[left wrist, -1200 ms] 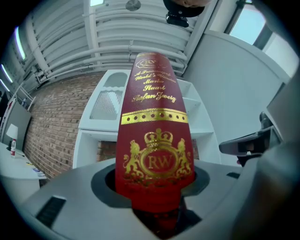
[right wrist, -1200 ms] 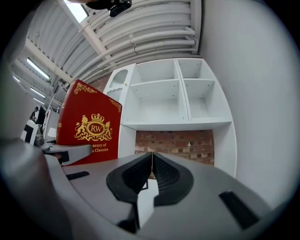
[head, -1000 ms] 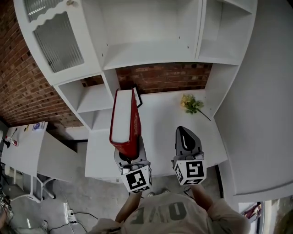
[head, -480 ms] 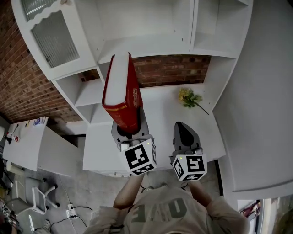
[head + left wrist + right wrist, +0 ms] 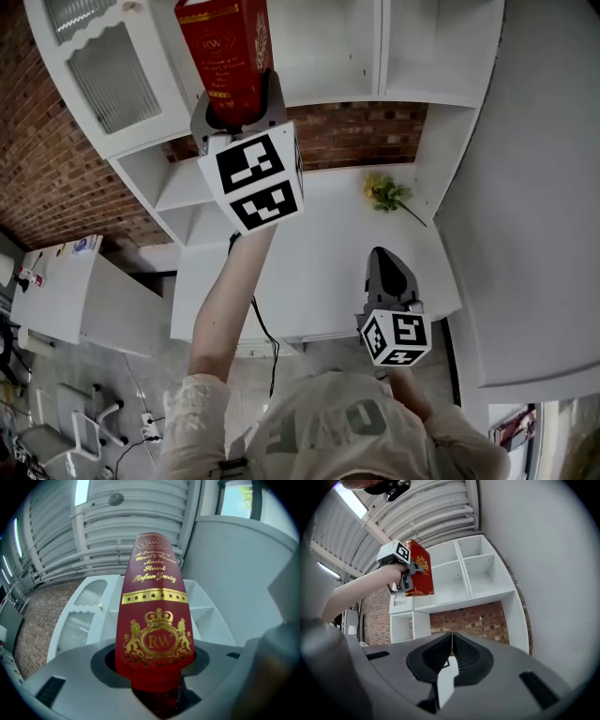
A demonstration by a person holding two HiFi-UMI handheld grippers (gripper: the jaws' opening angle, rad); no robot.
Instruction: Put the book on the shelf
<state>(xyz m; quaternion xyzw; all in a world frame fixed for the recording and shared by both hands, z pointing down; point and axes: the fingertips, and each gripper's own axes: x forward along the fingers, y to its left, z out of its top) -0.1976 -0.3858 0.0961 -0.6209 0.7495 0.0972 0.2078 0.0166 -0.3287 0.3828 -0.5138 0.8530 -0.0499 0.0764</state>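
A thick red book (image 5: 223, 47) with gold lettering stands upright in my left gripper (image 5: 236, 94), which is shut on its lower end. It is raised high in front of the white shelf unit (image 5: 328, 56), level with the upper compartments. In the left gripper view the book's spine (image 5: 154, 620) rises from between the jaws. The right gripper view shows the book (image 5: 418, 569) in front of the shelf unit (image 5: 459, 578), left of its open compartments. My right gripper (image 5: 389, 281) hangs low over the white desk (image 5: 319, 253), its jaws together and holding nothing (image 5: 451, 644).
A yellow flower sprig (image 5: 386, 195) lies on the desk at the back right. A brick wall (image 5: 347, 141) shows behind the desk. A glass-door cabinet (image 5: 103, 75) stands left of the shelves, and a white wall (image 5: 544, 187) is close on the right.
My left gripper has lifted the book from just above the desk up to the height of the upper shelves. The right gripper has stayed almost where it was.
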